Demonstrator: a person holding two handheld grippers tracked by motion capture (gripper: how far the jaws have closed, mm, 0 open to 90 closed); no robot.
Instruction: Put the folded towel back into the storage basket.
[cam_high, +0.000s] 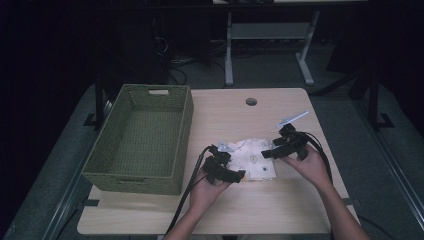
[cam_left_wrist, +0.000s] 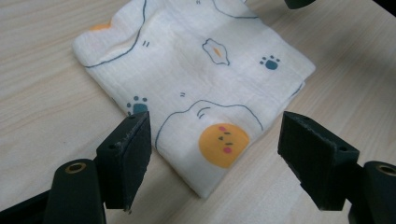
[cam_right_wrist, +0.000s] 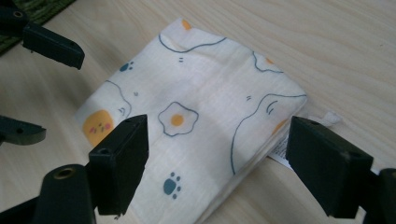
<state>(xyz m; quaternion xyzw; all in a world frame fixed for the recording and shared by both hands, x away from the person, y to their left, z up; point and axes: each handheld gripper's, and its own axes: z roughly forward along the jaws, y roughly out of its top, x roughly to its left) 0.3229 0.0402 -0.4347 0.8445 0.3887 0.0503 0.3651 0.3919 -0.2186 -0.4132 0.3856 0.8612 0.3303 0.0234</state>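
Both sets of my jaws stand wide and hold nothing; the folded cloth (cam_left_wrist: 196, 88) lies flat on the surface (cam_left_wrist: 42, 121) between and just beyond them. Left gripper (cam_left_wrist: 215, 156): the near corner of the cloth, with the orange face print, sits between my jaws, pads clear of it on either side. Right gripper (cam_right_wrist: 217, 163): the paw-print corner lies between my jaws, the folded edge with a small label running toward the right-hand jaw. Risks, as I judge them: closing from this height could pinch only the top layer, so the fold peels open on the lift. Pads dragging along the wood could push the cloth and wrinkle it rather than catch it. Uneven timing between hands would skew the square. Farther off, past the left jaws, the green basket (cam_high: 142, 137) stands well apart; a sagging cloth carried low could snag its rim.
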